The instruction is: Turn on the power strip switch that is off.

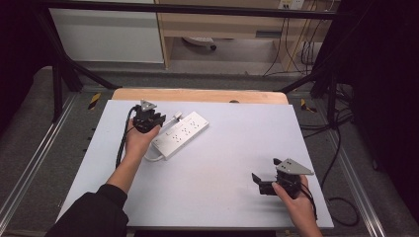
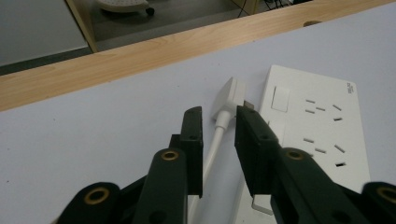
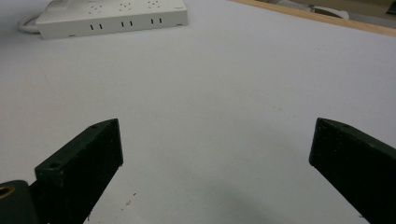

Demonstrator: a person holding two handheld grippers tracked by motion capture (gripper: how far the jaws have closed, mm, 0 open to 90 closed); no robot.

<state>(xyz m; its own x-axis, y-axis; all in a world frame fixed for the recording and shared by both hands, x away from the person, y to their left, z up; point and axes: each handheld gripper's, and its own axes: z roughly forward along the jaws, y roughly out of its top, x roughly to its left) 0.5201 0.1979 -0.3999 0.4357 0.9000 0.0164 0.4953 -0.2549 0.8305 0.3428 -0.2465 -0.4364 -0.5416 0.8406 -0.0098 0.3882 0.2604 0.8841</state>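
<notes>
A pale grey table (image 1: 237,163) with a wooden far edge stands inside a black frame (image 1: 197,9). Beyond it, a wooden desk (image 1: 222,24), white panel (image 1: 106,34), grey floor (image 1: 222,61) and hanging cables (image 1: 301,44).

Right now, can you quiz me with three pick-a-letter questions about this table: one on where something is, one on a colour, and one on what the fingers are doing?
1. Where does the power strip lie?
A) beside the left gripper
B) on a chair
C) on the floor

2. What colour is it?
A) black
B) white
C) red

3. How are the right gripper fingers?
A) wide apart, nothing between
B) shut on a cable
C) shut on a plug

Answers:
1 A, it lies just beside that gripper.
2 B, its casing is white.
3 A, bare table shows between them.
</notes>
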